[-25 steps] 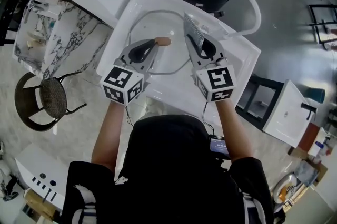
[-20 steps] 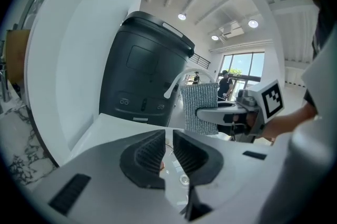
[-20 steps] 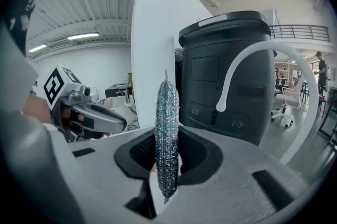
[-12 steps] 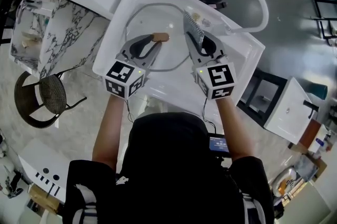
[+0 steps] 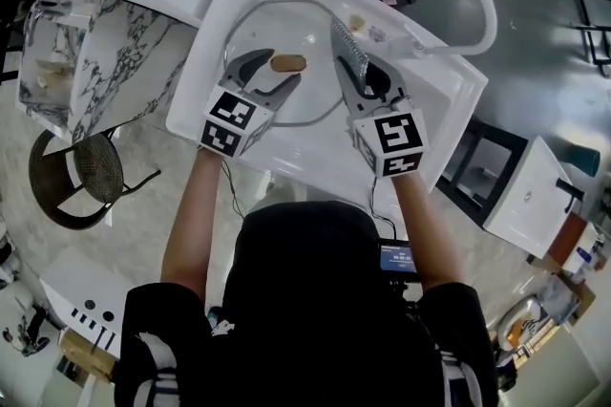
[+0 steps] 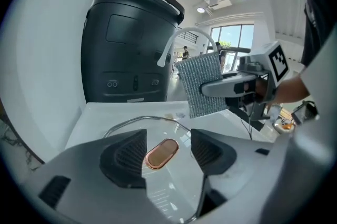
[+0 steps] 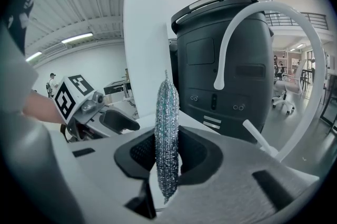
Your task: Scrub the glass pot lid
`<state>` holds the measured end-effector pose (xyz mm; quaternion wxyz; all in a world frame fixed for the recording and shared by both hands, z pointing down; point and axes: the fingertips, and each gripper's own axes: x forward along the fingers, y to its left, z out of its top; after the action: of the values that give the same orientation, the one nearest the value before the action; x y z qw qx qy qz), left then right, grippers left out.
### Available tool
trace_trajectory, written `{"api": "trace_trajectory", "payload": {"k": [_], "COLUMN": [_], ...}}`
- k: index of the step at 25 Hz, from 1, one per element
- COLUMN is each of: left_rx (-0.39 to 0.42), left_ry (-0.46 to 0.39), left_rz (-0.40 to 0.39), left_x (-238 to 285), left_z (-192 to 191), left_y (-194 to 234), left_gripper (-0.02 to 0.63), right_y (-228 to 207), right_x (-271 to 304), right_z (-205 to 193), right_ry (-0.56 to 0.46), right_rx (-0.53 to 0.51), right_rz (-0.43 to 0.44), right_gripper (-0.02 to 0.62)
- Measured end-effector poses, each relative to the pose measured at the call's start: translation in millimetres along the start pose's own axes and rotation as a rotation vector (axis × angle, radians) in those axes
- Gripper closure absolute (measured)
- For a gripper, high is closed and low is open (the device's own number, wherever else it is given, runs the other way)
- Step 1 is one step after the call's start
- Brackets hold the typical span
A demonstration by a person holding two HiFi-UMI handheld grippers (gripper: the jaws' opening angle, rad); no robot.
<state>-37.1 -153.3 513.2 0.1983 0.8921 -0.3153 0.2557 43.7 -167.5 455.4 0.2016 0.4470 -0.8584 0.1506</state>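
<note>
Where grey floor [image 5: 535, 80] spreads, a white sink [image 5: 315, 147] holds the glass lid [image 5: 277, 32].

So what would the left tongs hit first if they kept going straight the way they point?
Most likely the brown knob of the glass lid: it sits untouched between the jaws of the left tongs, which have just been opening. Depth is hard to judge.

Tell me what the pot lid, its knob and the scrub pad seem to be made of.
Lid: clear glossy glass; the sink shows through, thin metal-looking rim.
Knob: brown with coppery sheen, possibly coated metal or plastic.
Scrub pad: silvery glittering woven mesh, likely metallic fibre.
</note>
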Motion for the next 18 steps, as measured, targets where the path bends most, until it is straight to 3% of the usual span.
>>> {"api": "trace_trajectory", "payload": {"k": [6, 18], "left_rx": [0.056, 0.333], "left_ry": [0.073, 0.254], "left_rz": [-0.014, -0.032], "left_x": [18, 44], "left_z": [-15, -43], "left_y": [5, 6], "left_gripper": [0.365, 0.365], "right_y": [-6, -8], "right_x": [2, 8], "right_z": [-10, -33], "right_ry": [0.018, 0.064], "right_rx": [0.012, 0.037], "right_rz": [-0.003, 0.006], "right_gripper": [0.525, 0.525]}}
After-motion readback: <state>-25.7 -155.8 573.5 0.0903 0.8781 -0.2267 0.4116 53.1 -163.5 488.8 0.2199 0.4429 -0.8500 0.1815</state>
